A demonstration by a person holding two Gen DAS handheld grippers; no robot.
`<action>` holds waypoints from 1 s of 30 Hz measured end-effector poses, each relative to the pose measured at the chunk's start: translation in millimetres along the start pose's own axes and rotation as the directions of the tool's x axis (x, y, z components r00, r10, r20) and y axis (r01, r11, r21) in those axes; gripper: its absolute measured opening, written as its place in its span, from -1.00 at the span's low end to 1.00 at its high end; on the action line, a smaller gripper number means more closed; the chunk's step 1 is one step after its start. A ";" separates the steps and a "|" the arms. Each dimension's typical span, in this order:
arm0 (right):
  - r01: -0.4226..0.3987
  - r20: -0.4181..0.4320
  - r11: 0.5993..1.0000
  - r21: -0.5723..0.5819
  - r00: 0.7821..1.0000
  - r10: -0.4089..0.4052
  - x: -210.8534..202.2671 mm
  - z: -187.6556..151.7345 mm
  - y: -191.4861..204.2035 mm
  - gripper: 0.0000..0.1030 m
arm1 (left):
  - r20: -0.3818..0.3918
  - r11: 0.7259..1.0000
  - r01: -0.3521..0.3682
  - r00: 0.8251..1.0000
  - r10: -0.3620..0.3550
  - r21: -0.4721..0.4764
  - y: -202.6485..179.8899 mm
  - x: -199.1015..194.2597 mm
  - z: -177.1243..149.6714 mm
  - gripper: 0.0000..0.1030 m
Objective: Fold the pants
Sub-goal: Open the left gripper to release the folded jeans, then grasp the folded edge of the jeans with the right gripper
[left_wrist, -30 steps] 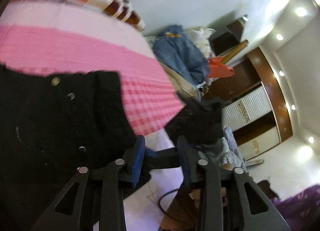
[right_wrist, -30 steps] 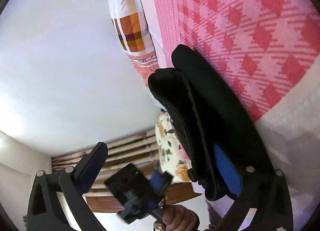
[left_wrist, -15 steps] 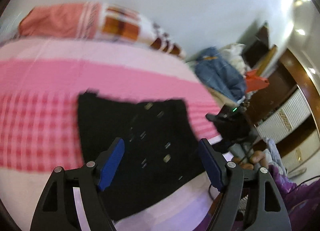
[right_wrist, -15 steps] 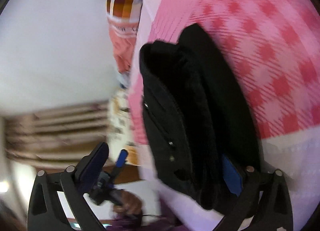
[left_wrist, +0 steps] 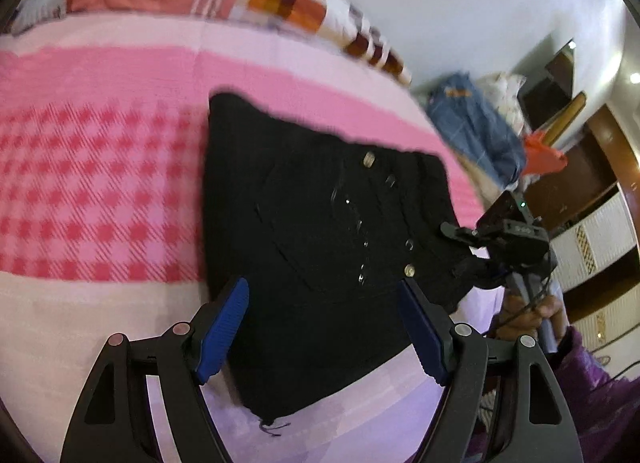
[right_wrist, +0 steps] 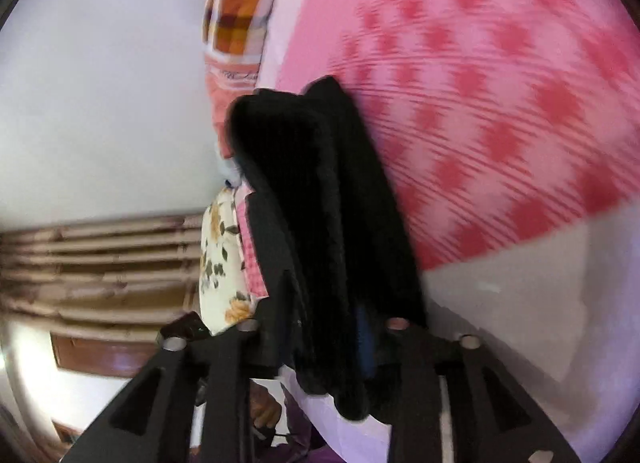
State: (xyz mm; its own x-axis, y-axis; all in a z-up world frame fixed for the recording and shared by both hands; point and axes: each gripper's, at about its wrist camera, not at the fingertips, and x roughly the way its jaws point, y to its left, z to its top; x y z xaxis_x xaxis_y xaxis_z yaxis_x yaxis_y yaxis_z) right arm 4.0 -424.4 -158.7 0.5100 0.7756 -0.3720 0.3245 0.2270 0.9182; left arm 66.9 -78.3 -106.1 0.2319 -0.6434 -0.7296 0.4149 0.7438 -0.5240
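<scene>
The black pants (left_wrist: 320, 231) lie folded into a thick stack on the pink checked bedspread (left_wrist: 96, 191), with metal buttons and rivets showing on top. My left gripper (left_wrist: 324, 323) is open, its blue pads spread over the near edge of the stack and holding nothing. My right gripper (right_wrist: 320, 327) is shut on the edge of the folded pants (right_wrist: 320, 191), with the cloth bunched between the fingers. In the left wrist view the right gripper (left_wrist: 460, 263) sits at the pants' right side, held by a hand.
A checked orange and white quilt (left_wrist: 280, 3) lies along the far edge of the bed. A heap of clothes with blue jeans (left_wrist: 476, 131) lies to the right. Wooden wardrobes (left_wrist: 592, 223) stand behind. A floral pillow (right_wrist: 220, 259) shows left of the pants in the right wrist view.
My left gripper has opened, let go of the pants and drawn back above the stack. My right gripper has closed from open onto the edge of the folded pants.
</scene>
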 end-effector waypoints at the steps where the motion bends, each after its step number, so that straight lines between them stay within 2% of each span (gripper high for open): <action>1: -0.013 0.039 1.000 0.016 0.999 0.012 -10.5 -0.5 -2.5 -0.25 | 0.003 1.000 -0.005 1.000 0.005 0.005 0.0 2.0 -2.2 0.48; 3: -0.011 0.184 1.000 0.012 0.983 0.009 -45.2 -4.1 -0.8 -0.17 | 0.019 1.000 -0.007 1.000 0.007 0.020 -1.5 -0.8 -4.2 0.48; 4: -0.031 0.234 0.999 0.010 0.972 0.027 -60.2 -8.9 0.6 -0.17 | 0.020 1.000 -0.010 1.000 0.009 0.019 -1.0 -1.4 -3.8 0.48; 5: -0.090 0.242 0.996 0.013 0.967 0.084 -71.2 -17.8 3.5 -0.17 | 0.021 1.000 -0.008 1.000 0.008 0.016 -0.5 -1.9 -3.7 0.48; 7: -0.150 0.207 0.989 0.001 0.967 0.146 -74.5 -34.0 10.4 -0.17 | 0.025 1.000 0.007 1.000 -0.007 -0.005 3.6 -4.1 -3.5 0.48; 9: -0.132 0.160 0.991 -0.008 0.978 0.132 -64.7 -52.2 21.6 -0.15 | 0.024 0.999 0.023 0.999 -0.022 -0.031 7.2 -6.5 -2.7 0.49; 12: -0.159 0.084 0.985 0.067 0.985 0.154 -36.1 -71.2 18.4 -0.13 | 0.030 0.997 0.041 0.999 -0.039 -0.068 10.3 -8.5 -0.8 0.49; 13: -0.136 0.070 0.988 0.070 0.989 0.131 -29.5 -74.2 16.8 -0.12 | 0.032 0.996 0.045 0.999 -0.043 -0.073 11.1 -8.9 -0.9 0.49; 15: -0.028 0.054 0.997 0.071 0.998 0.024 -17.1 -76.1 12.1 -0.11 | 0.033 0.996 0.047 0.998 -0.044 -0.071 12.2 -9.3 -1.5 0.49; 19: -0.047 0.107 0.987 0.151 0.994 0.031 -14.5 -75.0 2.4 -0.12 | 0.039 0.996 0.054 0.998 -0.052 -0.064 12.5 -10.4 -1.9 0.49; 25: -0.008 0.194 0.990 0.139 0.981 -0.019 -17.0 -71.8 10.8 -0.06 | 0.044 0.996 0.065 0.997 -0.062 -0.062 15.5 -10.2 -5.6 0.49; 27: -0.015 0.215 0.991 0.136 0.977 -0.014 -17.7 -68.5 15.3 0.12 | 0.041 0.996 0.064 0.997 -0.062 -0.056 15.3 -10.1 -5.9 0.49; 30: -0.001 0.237 0.994 0.105 0.971 -0.024 -24.1 -75.5 17.8 0.12 | 0.039 0.995 0.068 0.997 -0.065 -0.068 15.7 -9.6 -5.8 0.49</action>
State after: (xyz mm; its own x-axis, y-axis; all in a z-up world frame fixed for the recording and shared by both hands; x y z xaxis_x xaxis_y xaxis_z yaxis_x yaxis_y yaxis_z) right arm -62.7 -394.6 -123.1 0.6761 0.6082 -0.4159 0.4062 0.1633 0.8991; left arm 66.0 -59.4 -109.9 0.2388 -0.6970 -0.6761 0.3690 0.7092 -0.6008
